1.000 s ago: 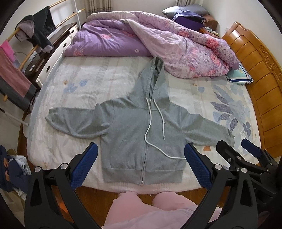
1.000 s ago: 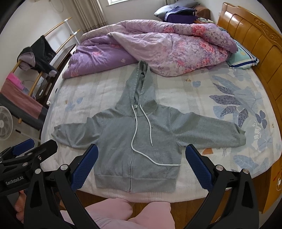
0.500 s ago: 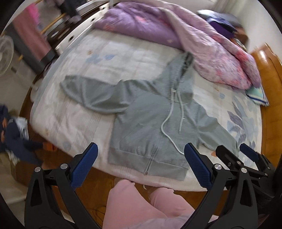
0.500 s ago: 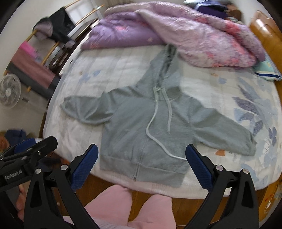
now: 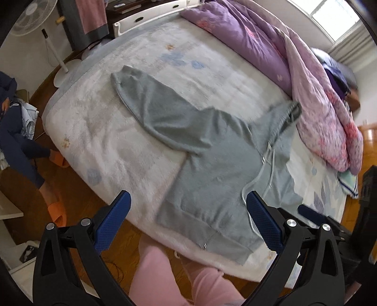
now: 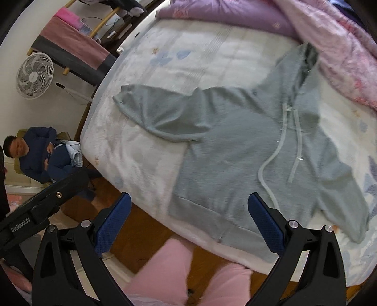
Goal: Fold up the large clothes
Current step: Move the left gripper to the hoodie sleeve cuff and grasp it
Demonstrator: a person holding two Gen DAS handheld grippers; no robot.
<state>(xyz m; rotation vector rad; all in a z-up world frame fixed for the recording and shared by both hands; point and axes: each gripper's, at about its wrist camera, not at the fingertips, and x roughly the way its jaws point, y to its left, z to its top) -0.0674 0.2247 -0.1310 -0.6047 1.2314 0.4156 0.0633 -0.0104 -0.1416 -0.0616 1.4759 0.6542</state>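
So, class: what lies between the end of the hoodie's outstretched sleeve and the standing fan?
In the right wrist view, only bare white bedsheet and the mattress edge separate the sleeve cuff of the grey hoodie from the fan.

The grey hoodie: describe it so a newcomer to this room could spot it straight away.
Start at the bed with the pale floral sheet; the purple quilt is bunched at its far end. The grey hoodie lies flat on the near part, zipped, sleeves spread, hood pointing at the quilt. It is the only grey garment there, with white drawstrings trailing down its front.
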